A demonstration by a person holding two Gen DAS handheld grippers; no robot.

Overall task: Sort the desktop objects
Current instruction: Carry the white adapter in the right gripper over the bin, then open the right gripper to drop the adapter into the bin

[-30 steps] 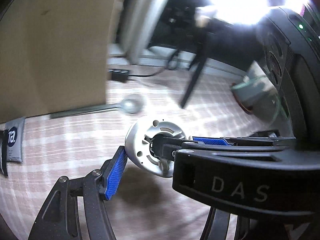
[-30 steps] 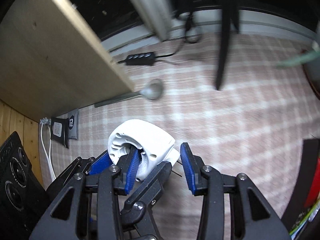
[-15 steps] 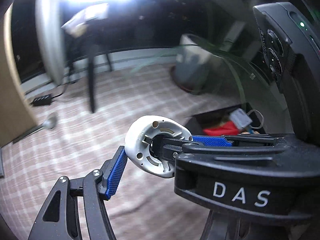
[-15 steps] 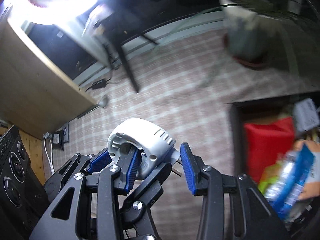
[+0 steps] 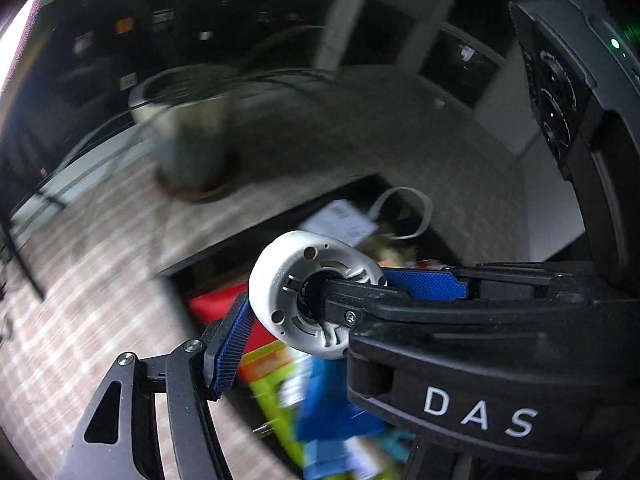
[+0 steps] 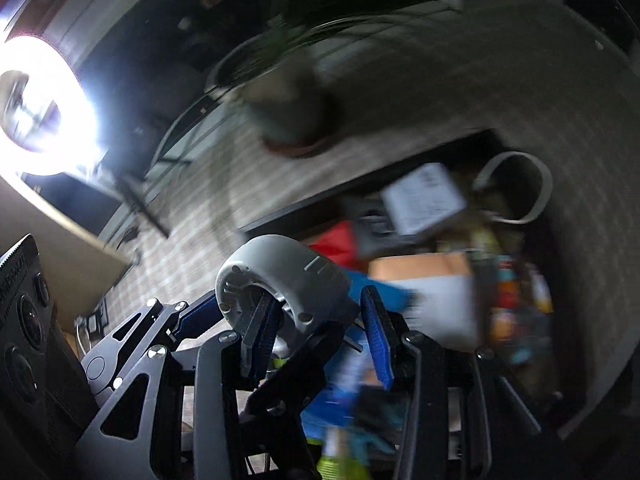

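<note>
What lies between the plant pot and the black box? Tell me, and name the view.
Nothing but bare checked cloth separates the plant pot from the black box; the left wrist view shows it most clearly.

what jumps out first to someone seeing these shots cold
A white ring-shaped plastic part fills the centre of both views, gripped from two sides by the left tongs and right tongs. Just beyond it lies a dark box crammed with colourful clutter, and a glaring ring light burns at upper left.
</note>
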